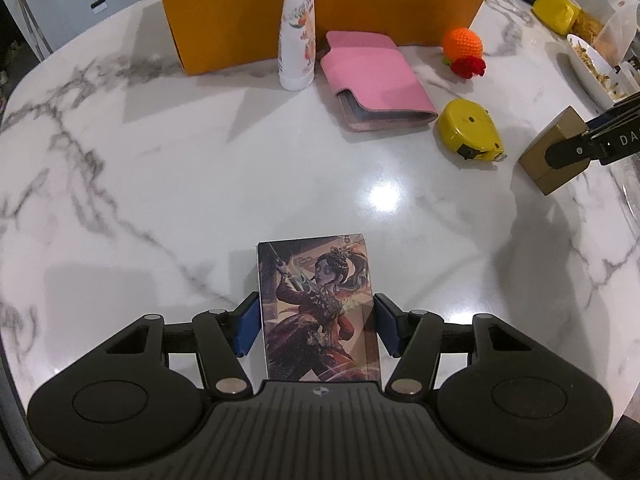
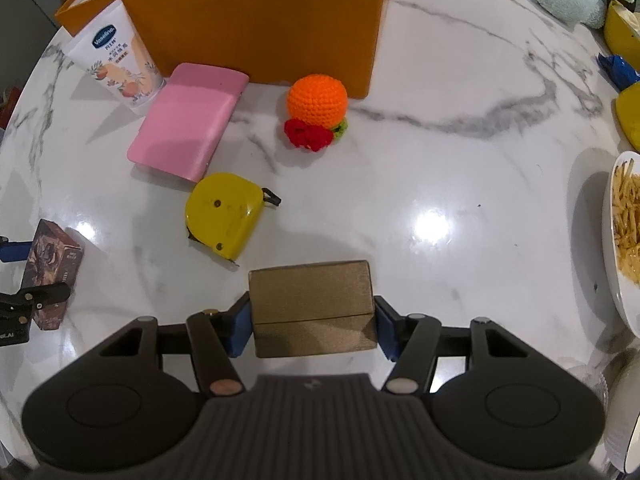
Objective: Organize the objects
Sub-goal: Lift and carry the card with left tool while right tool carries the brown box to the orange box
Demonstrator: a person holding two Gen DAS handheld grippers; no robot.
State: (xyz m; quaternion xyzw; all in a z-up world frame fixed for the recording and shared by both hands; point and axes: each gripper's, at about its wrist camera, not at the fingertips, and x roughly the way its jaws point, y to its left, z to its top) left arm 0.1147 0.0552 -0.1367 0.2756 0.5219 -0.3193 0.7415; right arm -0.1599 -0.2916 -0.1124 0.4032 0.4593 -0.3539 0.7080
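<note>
Orange cardboard is the biggest thing here: the open box [image 2: 256, 28] stands at the far side of the white marble table [image 1: 160, 184], its long wall facing both grippers, and I take it to be where the loose things are meant to go. It lies straight ahead of each hand and well apart from both, so the next carry looks like a forward reach up and over that wall. Against its foot stand a lotion tube [image 2: 120, 68], a pink wallet [image 2: 188, 120] lying flat, a crocheted orange with a red flower [image 2: 318, 100], and nearer the hands a yellow tape measure [image 2: 222, 216]. The right gripper [image 2: 314, 324] points steeply down at the table with a tan cardboard box [image 2: 312, 308] between its blue pads; the pads press its two short ends, jaws about mid-open, the box's long axis running across from pad to pad. The left gripper [image 1: 318, 328] also points down, its jaws roughly half open around an illustrated card box [image 1: 320, 308] standing with its long axis pointing away toward the orange box; the pads sit tight at its two long edges, so I judge it gripped. The right hand seems slightly nearer the box's open corner.
</note>
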